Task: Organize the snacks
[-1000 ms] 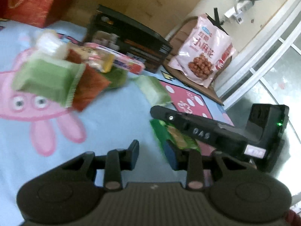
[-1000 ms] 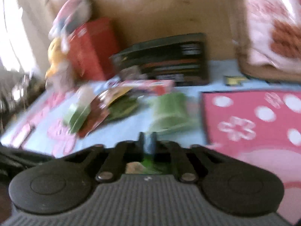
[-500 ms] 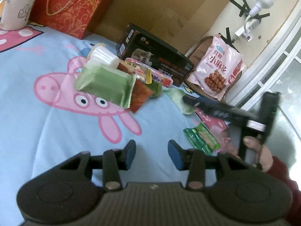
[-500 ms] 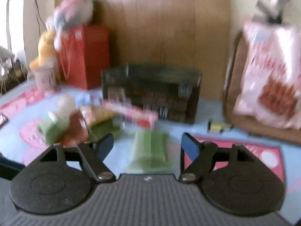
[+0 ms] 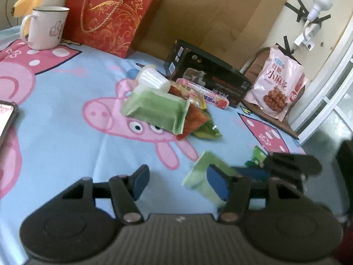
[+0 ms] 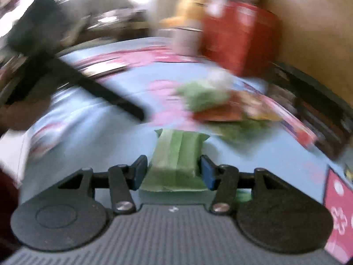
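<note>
A pile of snack packets lies on the blue cartoon cloth, topped by a big light green pack, with red, yellow and dark green packets under it. My left gripper is open and empty above the cloth. My right gripper has a small light green packet between its fingers; the left pad is apart from it, and the view is blurred. The same packet and the right gripper show at the lower right of the left wrist view. A dark green packet lies behind it.
A black box stands behind the pile, a pink snack bag on a brown board at the right. A red gift bag, a white mug and a phone are at the left. The table's right edge is close.
My right gripper let go of the dark green packet, opened, and moved around the small light green packet. My left gripper drew back from the pile and opened wider.
</note>
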Demonstrator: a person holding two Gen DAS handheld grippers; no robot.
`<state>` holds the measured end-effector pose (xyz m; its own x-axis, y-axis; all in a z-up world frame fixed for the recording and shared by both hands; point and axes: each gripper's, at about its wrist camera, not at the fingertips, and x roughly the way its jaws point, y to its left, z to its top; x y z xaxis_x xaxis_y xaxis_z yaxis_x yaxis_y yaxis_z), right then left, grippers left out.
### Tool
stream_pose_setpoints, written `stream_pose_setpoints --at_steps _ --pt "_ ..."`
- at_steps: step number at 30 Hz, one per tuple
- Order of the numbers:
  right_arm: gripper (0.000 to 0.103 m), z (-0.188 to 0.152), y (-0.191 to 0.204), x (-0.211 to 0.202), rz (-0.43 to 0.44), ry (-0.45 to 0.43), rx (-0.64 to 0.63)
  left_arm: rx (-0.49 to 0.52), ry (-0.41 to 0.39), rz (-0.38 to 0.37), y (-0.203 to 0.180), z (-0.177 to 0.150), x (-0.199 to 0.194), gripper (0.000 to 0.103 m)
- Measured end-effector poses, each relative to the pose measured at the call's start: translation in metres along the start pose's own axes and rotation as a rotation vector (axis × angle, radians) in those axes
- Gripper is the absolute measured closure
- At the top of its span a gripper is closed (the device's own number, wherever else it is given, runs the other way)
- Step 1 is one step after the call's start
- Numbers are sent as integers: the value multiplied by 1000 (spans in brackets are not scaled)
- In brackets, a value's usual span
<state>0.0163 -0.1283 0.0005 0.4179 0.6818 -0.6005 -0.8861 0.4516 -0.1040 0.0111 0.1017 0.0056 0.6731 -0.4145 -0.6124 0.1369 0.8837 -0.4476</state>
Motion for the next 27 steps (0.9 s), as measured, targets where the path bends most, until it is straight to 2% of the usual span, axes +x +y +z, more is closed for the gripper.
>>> stream_pose_setpoints --at_steps 3,8,11,14,16,18,22,27 --pt "28 -9 3 -16 -9 -47 88 -4 21 -56 -3 0 -2 44" --pt "28 -29 5 -27 -90 -50 250 58 41 -82 -20 4 9 44" --pt "29 -37 7 -30 -109 -74 325 74 70 -91 -27 3 22 45" --pt "41 -34 13 -24 -131 -81 341 116 60 -80 -37 -2 28 46" --pt "51 -32 16 -21 -154 -87 342 115 77 -106 -42 -7 28 50" --pt "60 -29 13 -17 -186 -90 357 130 67 -85 -48 -14 26 50" --pt "68 -34 12 -20 -205 -105 400 112 50 -76 -52 -23 19 50" --pt "73 -44 15 -32 -230 -120 444 97 69 -124 -55 -30 17 50"
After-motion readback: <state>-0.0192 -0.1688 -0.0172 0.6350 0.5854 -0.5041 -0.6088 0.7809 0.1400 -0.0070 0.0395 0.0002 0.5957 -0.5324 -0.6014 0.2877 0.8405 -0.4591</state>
